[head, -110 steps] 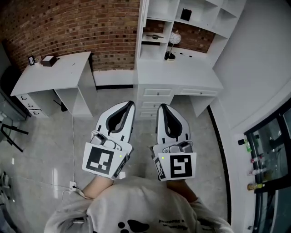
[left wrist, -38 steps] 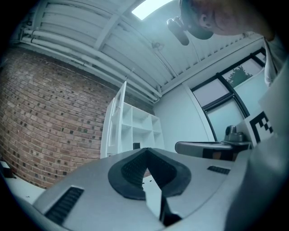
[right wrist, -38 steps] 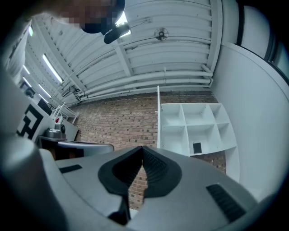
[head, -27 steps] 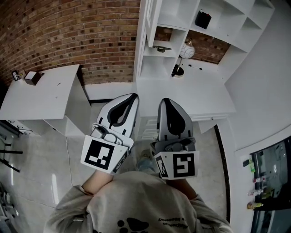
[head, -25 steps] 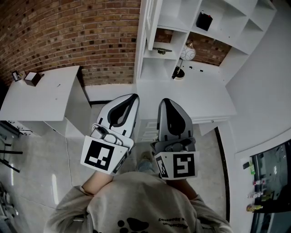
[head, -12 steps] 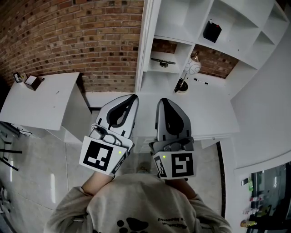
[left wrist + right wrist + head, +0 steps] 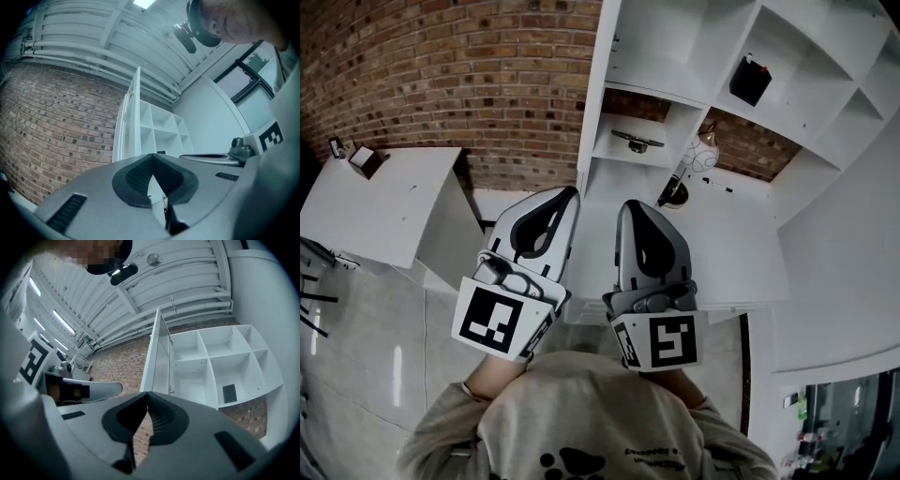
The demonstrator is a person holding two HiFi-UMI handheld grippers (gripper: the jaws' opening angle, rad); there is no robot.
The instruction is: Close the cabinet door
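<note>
Far centre, at the left edge of the white shelf unit (image 7: 675,47): cabinet door (image 7: 598,94), standing open, seen edge-on, face hidden, top cut off. Nearer: left hand-held gripper (image 7: 569,192), right hand-held gripper (image 7: 628,206), both closed, empty, clear of door. Small dark shelf item (image 7: 639,142): too small to identify.

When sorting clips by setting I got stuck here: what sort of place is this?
Probably a study or home office: a white desk topped by open shelf cubbies, a second white desk alongside, and an exposed brick wall behind.
</note>
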